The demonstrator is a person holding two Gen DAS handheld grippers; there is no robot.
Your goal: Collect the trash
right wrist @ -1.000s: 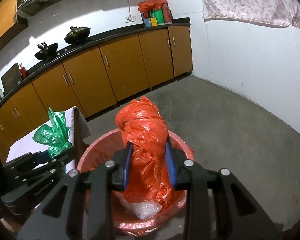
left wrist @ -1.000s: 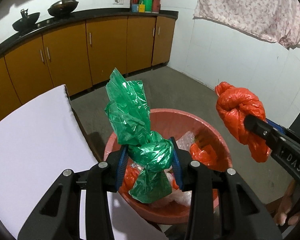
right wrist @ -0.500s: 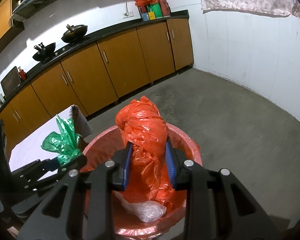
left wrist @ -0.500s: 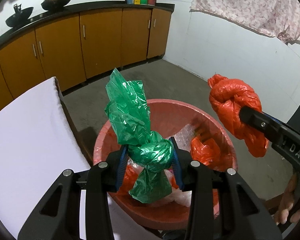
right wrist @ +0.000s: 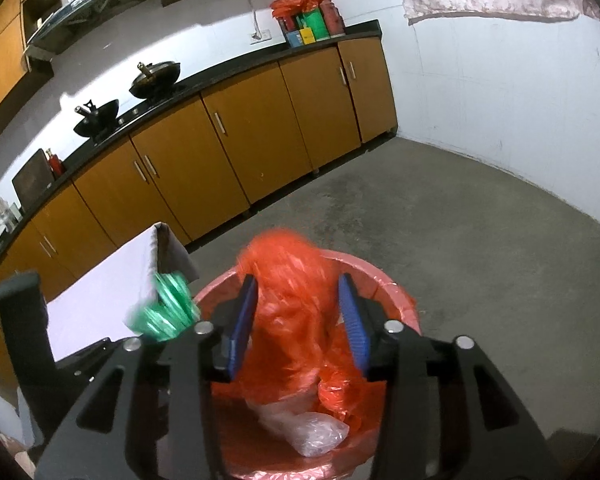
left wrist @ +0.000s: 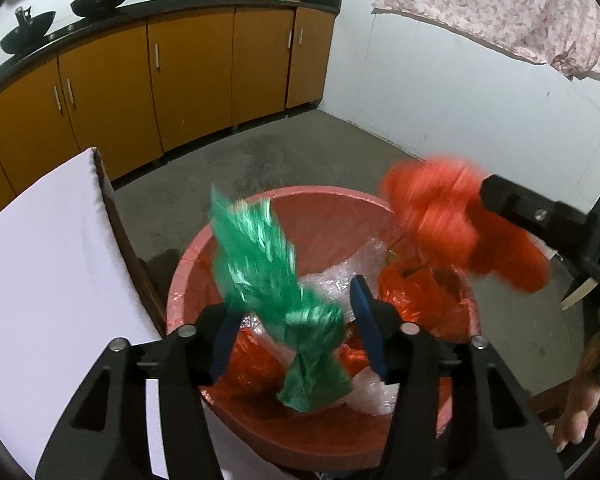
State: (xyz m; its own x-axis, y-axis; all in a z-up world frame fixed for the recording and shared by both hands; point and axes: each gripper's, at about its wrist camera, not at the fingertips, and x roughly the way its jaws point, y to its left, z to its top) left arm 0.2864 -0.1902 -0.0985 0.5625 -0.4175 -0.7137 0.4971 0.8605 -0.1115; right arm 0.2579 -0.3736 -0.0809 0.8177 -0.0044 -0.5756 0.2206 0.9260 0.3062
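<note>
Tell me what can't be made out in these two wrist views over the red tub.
- Green bag, left wrist view: motion blur smears its knot and folds.
- Orange bag, right wrist view: blurred too, so whether either pad touches it is unclear as the right gripper opens.
- Red tub: its near rim is hidden behind the left gripper, also opening.
- Packets on the counter: labels too small to read.

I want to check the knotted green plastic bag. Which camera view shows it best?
The left wrist view: the knotted green plastic bag shows whole, though blurred, between the opening left gripper pads above the red basin. The right wrist view shows only a blurred green part.
</note>
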